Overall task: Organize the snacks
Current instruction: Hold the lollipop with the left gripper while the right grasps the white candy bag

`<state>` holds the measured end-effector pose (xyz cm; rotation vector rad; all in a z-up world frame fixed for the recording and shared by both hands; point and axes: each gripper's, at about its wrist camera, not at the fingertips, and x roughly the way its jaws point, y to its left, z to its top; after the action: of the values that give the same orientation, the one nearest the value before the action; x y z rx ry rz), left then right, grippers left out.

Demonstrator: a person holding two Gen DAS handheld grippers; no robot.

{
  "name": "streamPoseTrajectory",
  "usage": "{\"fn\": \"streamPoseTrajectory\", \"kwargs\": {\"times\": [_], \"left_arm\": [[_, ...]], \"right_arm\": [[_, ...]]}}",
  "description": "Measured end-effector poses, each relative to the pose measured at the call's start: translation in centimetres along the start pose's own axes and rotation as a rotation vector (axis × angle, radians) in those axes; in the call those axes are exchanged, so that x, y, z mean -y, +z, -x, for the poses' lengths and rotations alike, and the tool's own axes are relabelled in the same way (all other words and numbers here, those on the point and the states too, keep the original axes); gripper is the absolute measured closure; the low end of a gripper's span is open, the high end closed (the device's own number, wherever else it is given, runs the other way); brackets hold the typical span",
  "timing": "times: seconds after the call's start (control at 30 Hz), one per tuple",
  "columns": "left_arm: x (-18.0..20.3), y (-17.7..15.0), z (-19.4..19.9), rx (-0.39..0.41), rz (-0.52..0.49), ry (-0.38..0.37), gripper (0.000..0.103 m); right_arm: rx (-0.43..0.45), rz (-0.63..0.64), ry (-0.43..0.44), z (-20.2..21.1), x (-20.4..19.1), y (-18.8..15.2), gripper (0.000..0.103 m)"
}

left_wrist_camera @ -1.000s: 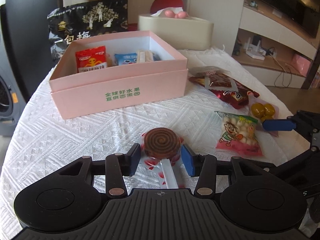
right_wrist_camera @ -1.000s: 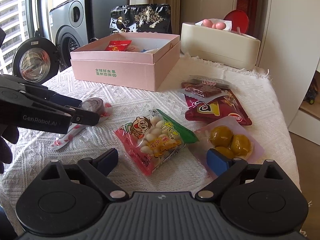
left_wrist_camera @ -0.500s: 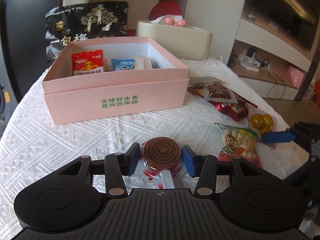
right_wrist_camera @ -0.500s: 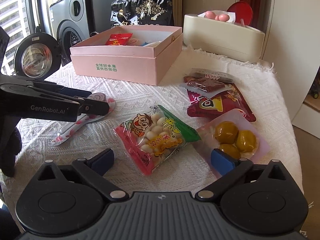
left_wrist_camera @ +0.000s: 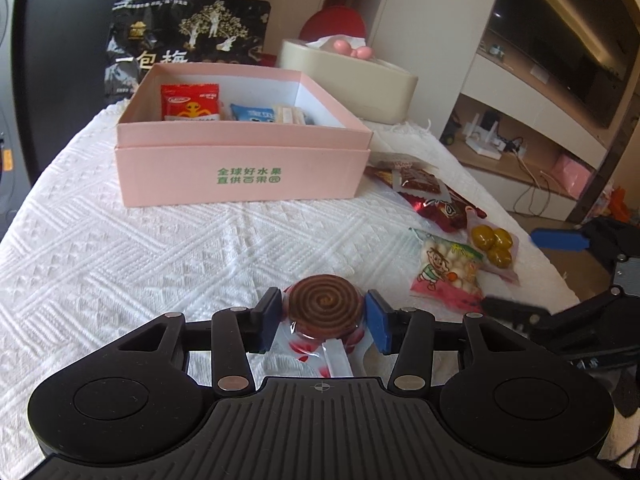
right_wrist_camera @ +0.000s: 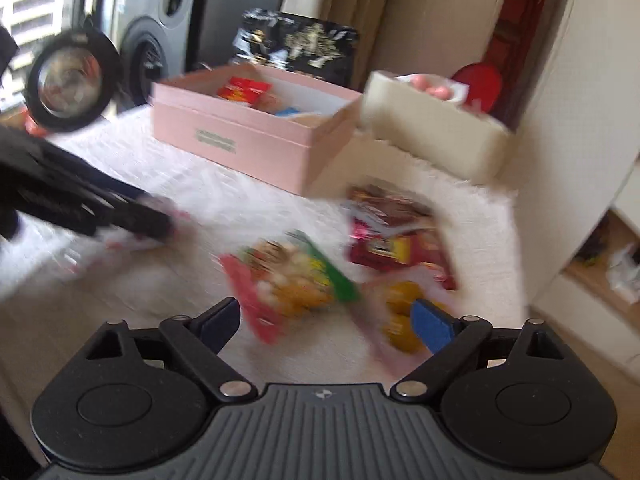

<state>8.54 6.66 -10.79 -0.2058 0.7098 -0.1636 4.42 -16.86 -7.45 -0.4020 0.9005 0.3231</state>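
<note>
Two grippers in frame. Left gripper (left_wrist_camera: 325,320): blue pads closed against the sides of a brown spiral lollipop in clear red-printed wrapper (left_wrist_camera: 326,312); its white stick runs back toward the gripper body. The lollipop sits above the white textured tablecloth (left_wrist_camera: 160,256), in front of the open pink cardboard box with green lettering (left_wrist_camera: 244,176).

Box contents: red snack packet with orange figure (left_wrist_camera: 190,102) at rear left, blue packet (left_wrist_camera: 253,113) beside it, pale wrapped biscuits (left_wrist_camera: 290,115) to its right.

Right gripper (right_wrist_camera: 326,322): fingers spread wide, nothing between them; right wrist view is motion-blurred. Just ahead of it lies a pink-and-green bag of white round candies with cartoon boy (right_wrist_camera: 288,280); near its right blue finger is a clear pouch of yellow-green olives (right_wrist_camera: 400,312).

Loose on the cloth to the right of the box, in the left wrist view: candy bag (left_wrist_camera: 446,270), olive pouch (left_wrist_camera: 492,242) touching it, dark red foil packet (left_wrist_camera: 444,208) and a brown sachet (left_wrist_camera: 416,178) overlapping it.

Behind the box: black snack bag with gold tree print (left_wrist_camera: 188,40) and cream oval tissue holder (left_wrist_camera: 348,80)
</note>
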Motion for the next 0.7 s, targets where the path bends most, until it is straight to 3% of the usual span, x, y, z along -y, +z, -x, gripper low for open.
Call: {"fn": "streamPoseTrajectory", "kwargs": {"times": [0.07,0.13,0.27,0.3,0.37,0.5,0.63,0.7], "left_arm": [[0.0,0.0,0.7,0.015,0.013,0.0,0.052],[0.0,0.2,1.3,0.037,0.021,-0.002,0.052],[-0.1,0.8,2.1,0.07,0.025,0.017,0.052],[-0.1,0.8,2.1,0.069,0.028,0.016,0.052],[-0.3,0.7,2.2,0.061,0.034,0.019,0.052],[-0.8,0.4,2.5,0.055,0.055,0.024,0.052],[-1.0,0.4,2.3,0.05,0.077,0.036,0.052],[-0.9,0.4,2.0,0.043,0.082,0.033,0.052]], "right_arm": [[-0.003,0.016,-0.126,0.1,0.9,-0.8,0.01],[-0.02,-0.018,-0.153,0.2,1.9,-1.3,0.01],[-0.01,-0.258,0.105,0.9,3.7,-0.6,0.01],[0.002,-0.287,0.172,0.8,3.3,-0.3,0.01],[-0.007,-0.267,0.21,0.0,2.2,0.4,0.01],[-0.045,-0.107,0.059,-1.4,0.1,0.2,0.01],[-0.038,-0.066,-0.189,-1.0,1.8,-0.9,0.011],[-0.026,-0.148,-0.129,-0.3,3.5,-1.1,0.011]]}}
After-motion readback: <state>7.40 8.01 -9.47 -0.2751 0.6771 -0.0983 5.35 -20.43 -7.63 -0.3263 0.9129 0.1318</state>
